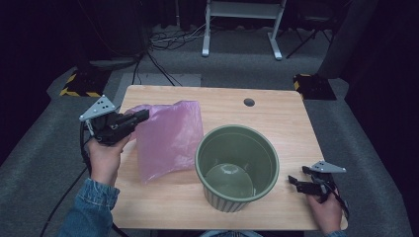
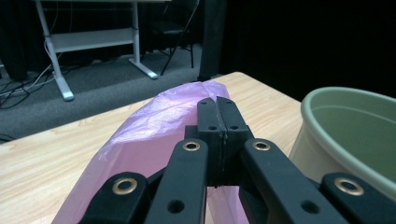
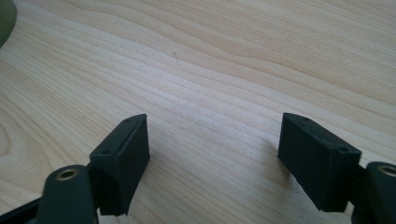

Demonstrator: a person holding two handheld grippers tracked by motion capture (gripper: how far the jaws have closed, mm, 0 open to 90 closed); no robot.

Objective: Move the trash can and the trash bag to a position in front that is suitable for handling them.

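Nearest the person, the right gripper (image 1: 296, 178) rests low over the bare wooden table (image 1: 276, 118), jaws wide apart with nothing between. Beside it stands the green pot (image 1: 237, 168) (upright, seemingly empty). Farther left, the left gripper (image 1: 143, 114) pinches the upper edge of the pink plastic bag (image 1: 168, 138), which drapes onto the table.

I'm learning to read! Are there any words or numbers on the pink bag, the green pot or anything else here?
No words or numbers can be read anywhere.
Pink bag: plain, no print.
Green pot: plain, no label.
Table: bare wood grain.
Yellow-and-black stripes on the floor: a warning pattern, not letters.
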